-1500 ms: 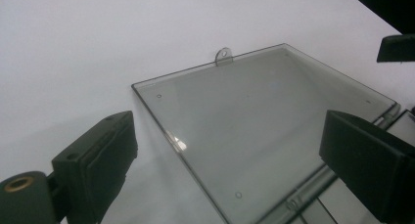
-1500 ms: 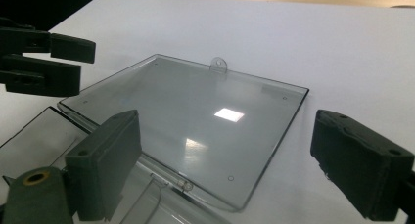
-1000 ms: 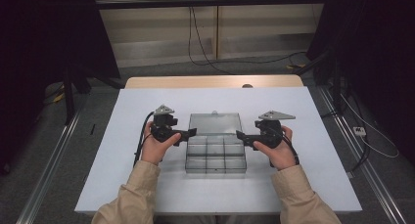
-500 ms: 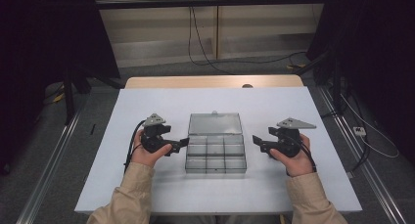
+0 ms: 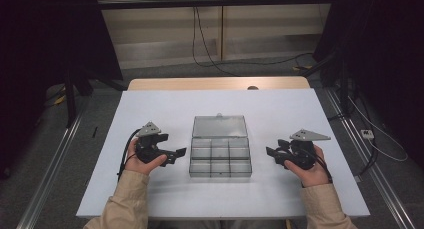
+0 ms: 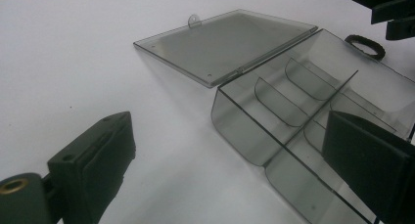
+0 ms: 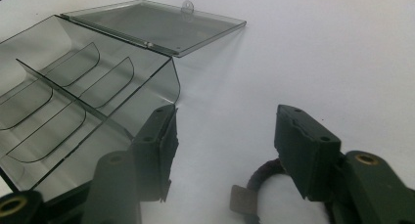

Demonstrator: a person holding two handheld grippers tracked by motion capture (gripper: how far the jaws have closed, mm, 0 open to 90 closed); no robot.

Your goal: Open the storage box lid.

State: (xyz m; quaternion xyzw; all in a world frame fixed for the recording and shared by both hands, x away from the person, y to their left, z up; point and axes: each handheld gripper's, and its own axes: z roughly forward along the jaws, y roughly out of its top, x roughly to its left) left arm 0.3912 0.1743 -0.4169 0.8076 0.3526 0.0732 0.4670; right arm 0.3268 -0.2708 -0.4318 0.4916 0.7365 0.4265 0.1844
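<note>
Centre frame: compartment box (image 5: 220, 160) with open lid (image 5: 219, 126) lying flat behind, the sole obstacle | Left gap: bare worktop (image 5: 150, 194) between left hand-held gripper (image 5: 179, 152) and box, passable | Right gap: wider, right hand-held gripper (image 5: 270, 152) well apart | Lower frame: front strip free.

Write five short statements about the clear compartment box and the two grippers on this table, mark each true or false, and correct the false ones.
1. The compartment box has its lid shut. False: the lid lies open, flat on the table behind the box.
2. The box's compartments are empty. True.
3. The left gripper clamps the box's wall. False: it sits beside the box, apart from it, its fingers open.
4. The right gripper holds nothing. True; its fingers have just been closing with nothing between them.
5. The two grippers flank the box, one on each side. True.
</note>
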